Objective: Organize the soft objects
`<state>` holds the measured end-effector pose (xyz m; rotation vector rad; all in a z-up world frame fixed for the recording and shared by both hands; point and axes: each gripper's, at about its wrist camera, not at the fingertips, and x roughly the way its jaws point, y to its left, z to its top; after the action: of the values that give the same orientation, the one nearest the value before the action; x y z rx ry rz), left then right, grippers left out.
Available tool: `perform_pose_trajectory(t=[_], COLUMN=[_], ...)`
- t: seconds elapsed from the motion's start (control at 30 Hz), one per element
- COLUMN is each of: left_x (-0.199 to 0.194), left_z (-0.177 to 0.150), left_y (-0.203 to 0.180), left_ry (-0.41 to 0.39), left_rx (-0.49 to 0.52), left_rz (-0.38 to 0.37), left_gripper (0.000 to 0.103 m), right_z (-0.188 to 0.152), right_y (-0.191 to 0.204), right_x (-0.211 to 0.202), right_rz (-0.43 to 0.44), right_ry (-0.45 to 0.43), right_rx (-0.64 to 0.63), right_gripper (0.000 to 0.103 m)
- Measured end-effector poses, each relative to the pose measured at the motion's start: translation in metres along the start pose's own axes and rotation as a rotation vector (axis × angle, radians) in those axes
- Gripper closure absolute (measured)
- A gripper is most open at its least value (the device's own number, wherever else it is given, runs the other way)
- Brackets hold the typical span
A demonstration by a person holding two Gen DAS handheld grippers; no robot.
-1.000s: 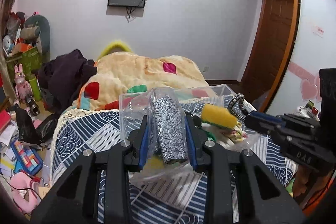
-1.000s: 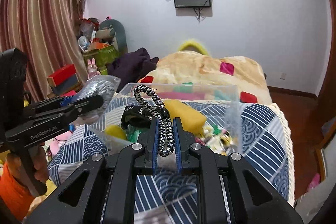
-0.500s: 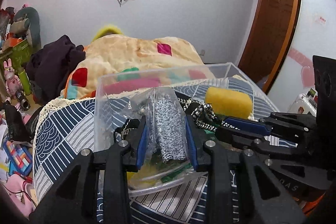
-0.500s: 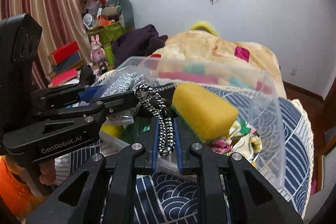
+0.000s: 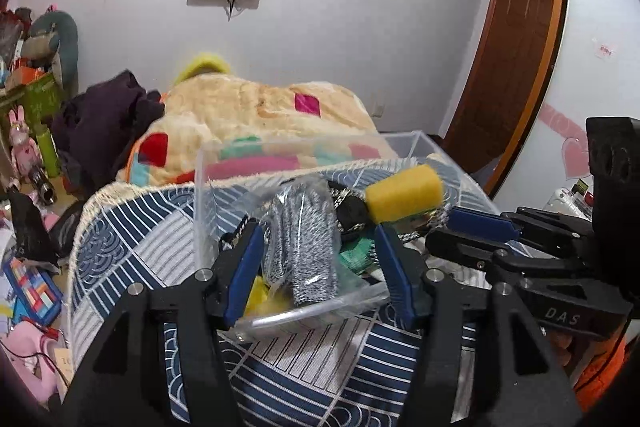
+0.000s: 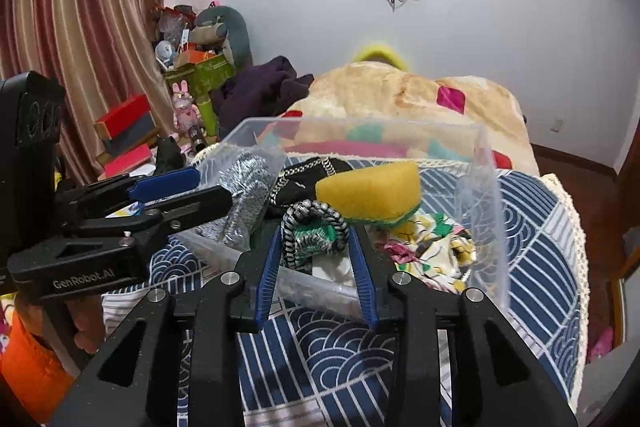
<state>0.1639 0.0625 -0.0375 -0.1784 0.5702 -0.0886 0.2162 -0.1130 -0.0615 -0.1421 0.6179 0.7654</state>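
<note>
A clear plastic bin (image 5: pixel 208 187) (image 6: pixel 486 195) stands on the bed and holds soft items. My left gripper (image 5: pixel 316 239) is open over its near edge; a bagged grey knit item (image 5: pixel 306 247) lies loose between the jaws on the bin's contents. My right gripper (image 6: pixel 316 243) is open too; a black-and-white braided cord (image 6: pixel 314 223) rests between its jaws inside the bin. A yellow sponge (image 5: pixel 404 193) (image 6: pixel 370 193) lies on top, beside a black item (image 6: pixel 296 181) and floral cloth (image 6: pixel 432 251).
The bin sits on a blue-and-white patterned cover (image 6: pixel 532 235). A cream blanket with coloured patches (image 5: pixel 256 111) and dark clothes (image 5: pixel 100 123) lie behind. Toys and boxes (image 6: pixel 192 67) crowd the left side; a wooden door (image 5: pixel 516 67) is at right.
Both grippers moved over the bin and opened. The bagged knit item and the braided cord dropped from the jaws into the bin.
</note>
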Motion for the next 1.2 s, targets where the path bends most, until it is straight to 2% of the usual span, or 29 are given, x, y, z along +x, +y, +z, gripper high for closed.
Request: perform_pose_trajectory(t=[0.07,0.2,0.37,0.5,0.53,0.6,0.67,0.7,0.83,1.0,1.2], left_x=[-0.014,-0.041,-0.079,-0.106,-0.111,-0.121,-0.129,-0.131,-0.141,-0.144,-0.143], left_z=[0.003,0.009,0.014,0.01,0.009,0.006,0.001,-0.001,-0.008,-0.016,-0.021], left_y=[-0.005,-0.016,-0.03,-0.046,-0.049,-0.055,-0.059,-0.059,-0.061,-0.06,-0.059], left_ry=[-0.028,-0.087,-0.167,-0.222,-0.237,-0.262,-0.28,-0.289,-0.305,-0.302,-0.305], left_rx=[0.011,0.032,0.057,0.091,0.099,0.107,0.099,0.095,0.096,0.083,0.087], left_rz=[-0.001,-0.001,-0.007,-0.001,0.004,0.014,0.02,0.025,0.032,0.03,0.049], left_gripper=[0.045,0.044,0.038,0.032,0.028,0.021,0.004,0.002,0.001,0.0,0.0], right_z=[0.003,0.007,0.008,0.004,0.003,-0.001,-0.005,-0.006,-0.012,-0.018,-0.021], right_y=[0.0,0.003,0.01,0.014,0.017,0.02,0.023,0.023,0.022,0.024,0.029], right_x=[-0.01,-0.04,-0.078,-0.107,-0.112,-0.122,-0.128,-0.13,-0.131,-0.132,-0.134], right_rz=[0.001,-0.015,-0.036,-0.059,-0.067,-0.085,-0.107,-0.114,-0.118,-0.135,-0.149], right_ry=[-0.022,-0.092,-0.177,-0.254,-0.267,-0.292,-0.314,-0.322,-0.329,-0.344,-0.355], right_rx=[0.005,0.0,-0.02,-0.024,-0.027,-0.034,-0.032,-0.029,-0.006,-0.004,-0.033], right_gripper=[0.07,0.06,0.058,0.043,0.041,0.03,0.022,0.021,0.02,0.008,0.006])
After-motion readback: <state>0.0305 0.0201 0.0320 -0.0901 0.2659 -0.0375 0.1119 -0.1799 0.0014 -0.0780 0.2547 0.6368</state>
